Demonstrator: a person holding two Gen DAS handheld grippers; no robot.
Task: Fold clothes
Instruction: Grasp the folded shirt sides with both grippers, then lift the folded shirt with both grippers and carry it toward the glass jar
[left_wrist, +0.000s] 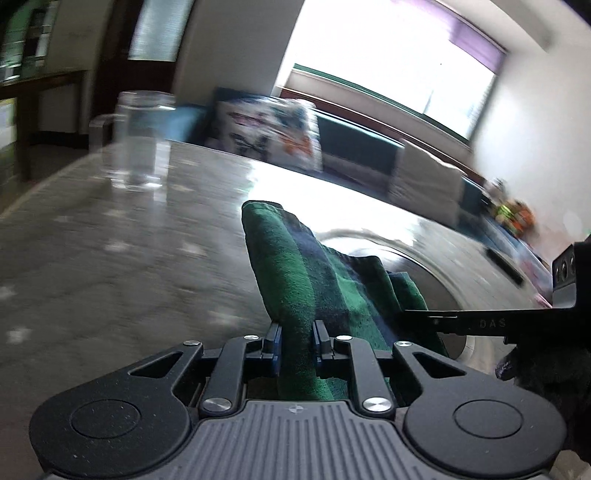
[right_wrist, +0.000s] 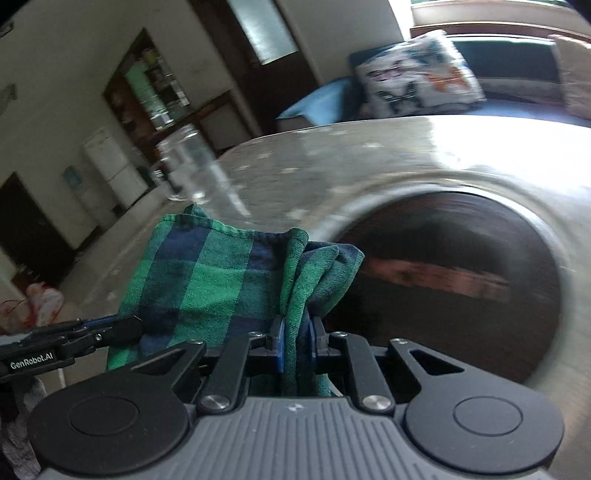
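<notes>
A green and navy checked cloth (left_wrist: 295, 273) is lifted over a grey stone table (left_wrist: 110, 251). My left gripper (left_wrist: 297, 334) is shut on one bunched edge of it. In the right wrist view the same checked cloth (right_wrist: 221, 280) hangs folded over itself, and my right gripper (right_wrist: 295, 332) is shut on a gathered corner. The right gripper's fingers (left_wrist: 454, 321) reach into the left wrist view from the right and touch the cloth. At the lower left of the right wrist view, the left gripper's fingers (right_wrist: 92, 332) show at the cloth's other edge.
A clear glass mug (left_wrist: 138, 140) stands on the table at the far left, also seen as a glass mug (right_wrist: 188, 166). The table holds a round dark inset (right_wrist: 443, 288). Behind it runs a bench with a butterfly cushion (left_wrist: 269, 129) under a bright window.
</notes>
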